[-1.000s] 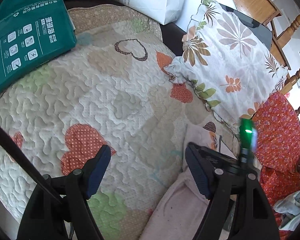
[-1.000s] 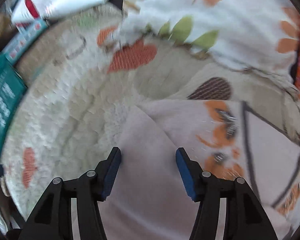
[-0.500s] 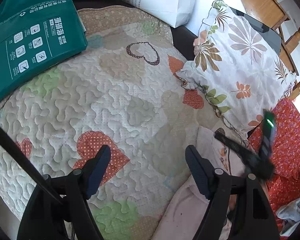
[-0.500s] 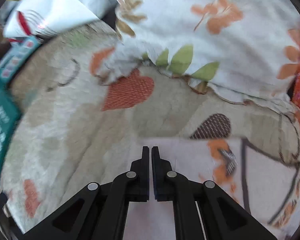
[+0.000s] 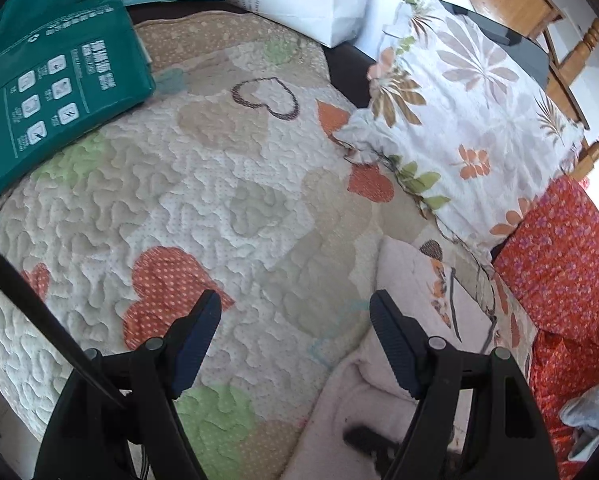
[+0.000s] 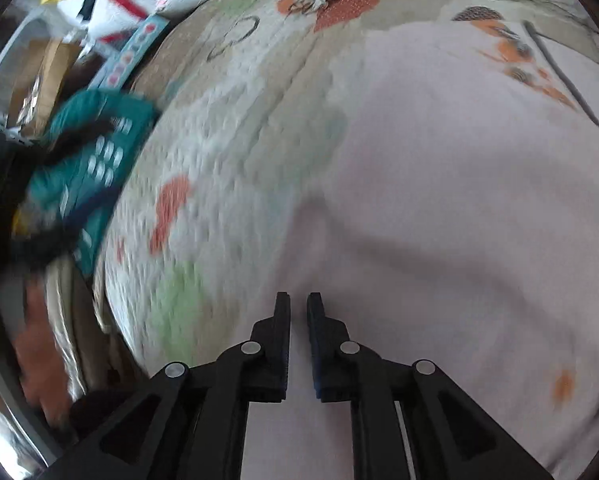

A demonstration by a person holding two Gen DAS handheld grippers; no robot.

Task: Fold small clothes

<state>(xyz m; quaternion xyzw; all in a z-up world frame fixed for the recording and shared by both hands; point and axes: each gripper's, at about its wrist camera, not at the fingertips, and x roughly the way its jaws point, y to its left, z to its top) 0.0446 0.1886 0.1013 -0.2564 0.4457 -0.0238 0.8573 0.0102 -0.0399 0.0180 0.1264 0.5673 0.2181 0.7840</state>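
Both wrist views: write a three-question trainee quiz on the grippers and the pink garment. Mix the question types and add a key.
1. True or false: the left gripper is shut on the green package.
2. Multiple choice: the pink garment lies on A) a wooden floor, B) the heart-patterned quilt, C) a metal tray.
3. Fill in: the right gripper has its jaws nearly ____, with a narrow gap between them.

Key: 1 false, its jaws stand wide apart over the quilt; 2 B; 3 closed. Whether cloth sits in that gap cannot be told.
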